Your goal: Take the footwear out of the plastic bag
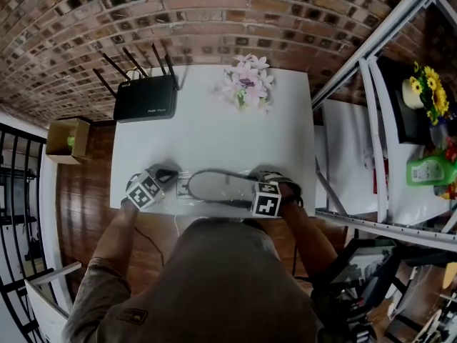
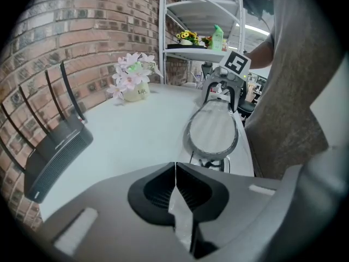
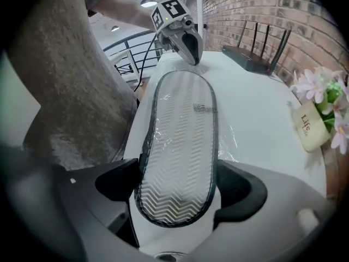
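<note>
**Bag end pinned, right gripper poised over the slipper**

The slipper [image 1: 216,186] lies sole up on the tabletop [image 1: 214,113], along the edge nearest the person. It is still inside the clear bag [image 3: 233,142], whose creased film shows across the tread and beside it. The footwear is therefore not yet out, and the step in hand looks like setting up the pull.

The left gripper [image 2: 175,174] sits at one end of the slipper. Its fingers [image 2: 155,187] are clenched on a thin flap of the bag, which runs out from between them. This reads as the anchor hold.

The right gripper [image 3: 177,185] is at the other end, pointing steeply down. Its fingers [image 3: 115,182] are spread wide, with the slipper's rounded end between them. They straddle that end, and neither pad appears to press on it, so nothing is grasped there yet.

The next move probably calls for the right fingers to close across the slipper's width and draw it away from the left gripper while the left keeps the flap fixed. Which end of the bag is open cannot be told, nor whether film covers the end under the right fingers. If it does, the grip would catch bag and slipper together and drag both. The fingers would then need to reach the slipper itself at the bag's mouth.
</note>
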Motion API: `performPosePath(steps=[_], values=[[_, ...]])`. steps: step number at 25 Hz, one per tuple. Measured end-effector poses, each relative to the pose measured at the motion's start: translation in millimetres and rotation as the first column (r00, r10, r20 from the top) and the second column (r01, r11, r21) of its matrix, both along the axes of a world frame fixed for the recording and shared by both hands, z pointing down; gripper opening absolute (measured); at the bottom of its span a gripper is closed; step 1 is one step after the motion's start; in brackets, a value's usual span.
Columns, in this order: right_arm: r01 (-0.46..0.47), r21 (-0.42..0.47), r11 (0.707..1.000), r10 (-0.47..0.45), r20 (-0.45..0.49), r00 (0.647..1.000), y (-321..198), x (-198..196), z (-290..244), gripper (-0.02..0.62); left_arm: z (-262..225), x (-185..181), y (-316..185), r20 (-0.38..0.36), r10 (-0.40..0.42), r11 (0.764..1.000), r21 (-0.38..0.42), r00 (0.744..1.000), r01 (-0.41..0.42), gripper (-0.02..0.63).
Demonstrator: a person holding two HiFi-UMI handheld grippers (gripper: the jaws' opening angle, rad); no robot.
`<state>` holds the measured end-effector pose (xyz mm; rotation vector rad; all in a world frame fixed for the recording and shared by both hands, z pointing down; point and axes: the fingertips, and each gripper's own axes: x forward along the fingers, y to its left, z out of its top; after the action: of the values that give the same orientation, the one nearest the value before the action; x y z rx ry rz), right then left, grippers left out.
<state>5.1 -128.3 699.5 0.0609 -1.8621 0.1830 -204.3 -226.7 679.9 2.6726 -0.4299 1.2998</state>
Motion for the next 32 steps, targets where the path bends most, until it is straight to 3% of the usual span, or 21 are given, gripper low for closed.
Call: performPosePath(steps=[13,19,20,22,24,28,32], values=[[-0.066,-0.015,0.998,0.066,-0.052,0.997,5,43,-3,0.453,0,-21,-3,0.02,0.002,1.0,0.011,1.0,-0.002,0.008],[-0.074,-0.035,0.997,0.071,-0.063,0.995,7,43,0,0.456,0,-26,-2,0.005,0.001,1.0,-0.007,1.0,-0.001,0.009],[-0.073,-0.046,0.996,0.07,-0.06,0.996,8,41,-1,0.466,-2,-25,-2,-0.008,0.002,1.0,-0.016,1.0,-0.002,0.035],[-0.069,-0.06,0.996,0.066,-0.051,0.997,10,39,-3,0.491,-6,-24,-1,-0.035,0.008,1.0,-0.021,0.999,-0.009,0.157],[-0.066,-0.056,0.996,0.064,-0.042,0.997,9,37,-3,0.5,-10,-22,0,-0.053,0.026,1.0,-0.012,0.998,-0.026,0.199],[-0.057,-0.041,0.998,0.056,-0.026,0.998,4,24,-8,0.507,-24,3,2,-0.086,0.079,0.997,0.015,0.993,-0.078,0.215],[-0.031,-0.026,0.999,0.031,-0.013,0.999,-2,3,-11,0.508,-11,27,9,-0.059,0.138,0.99,-0.018,0.989,-0.139,0.215]])
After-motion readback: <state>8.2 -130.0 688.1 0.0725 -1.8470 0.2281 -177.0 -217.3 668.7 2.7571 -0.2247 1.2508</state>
